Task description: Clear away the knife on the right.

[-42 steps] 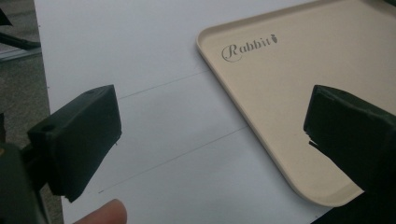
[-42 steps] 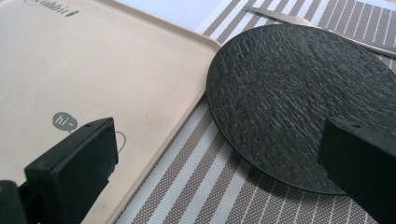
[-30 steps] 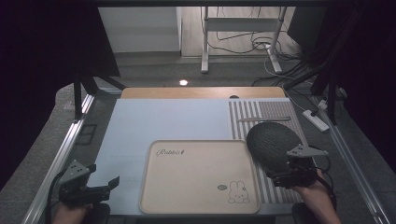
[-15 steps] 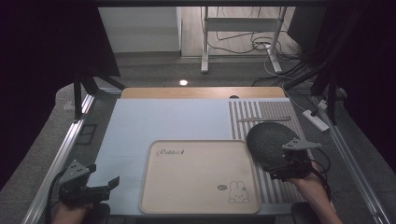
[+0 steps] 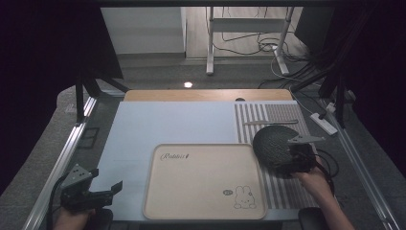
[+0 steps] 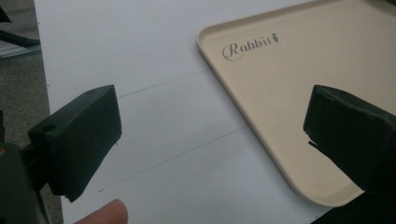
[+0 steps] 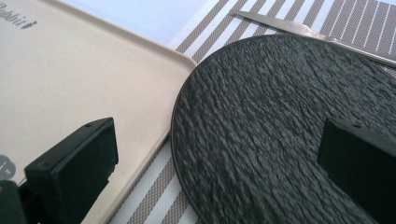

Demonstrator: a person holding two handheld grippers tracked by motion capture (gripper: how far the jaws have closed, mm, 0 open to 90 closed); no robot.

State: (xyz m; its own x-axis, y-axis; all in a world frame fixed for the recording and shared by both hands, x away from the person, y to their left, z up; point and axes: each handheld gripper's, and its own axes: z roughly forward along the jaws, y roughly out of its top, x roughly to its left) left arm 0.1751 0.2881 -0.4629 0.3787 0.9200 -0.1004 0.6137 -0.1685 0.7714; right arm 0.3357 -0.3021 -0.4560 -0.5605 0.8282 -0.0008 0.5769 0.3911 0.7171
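Right tongs [image 5: 292, 160] agape over black plate [image 5: 273, 146], beige tray [image 5: 201, 201] beside

The right gripper [image 5: 291, 162] hides part of the black plate [image 5: 270, 143].

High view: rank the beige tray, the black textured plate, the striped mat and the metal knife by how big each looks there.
1. Beige tray, clearly largest.
2. Striped mat, though the black plate and tray cover part of it.
3. Black textured plate, partly behind the right gripper.
4. Metal knife, a thin sliver.
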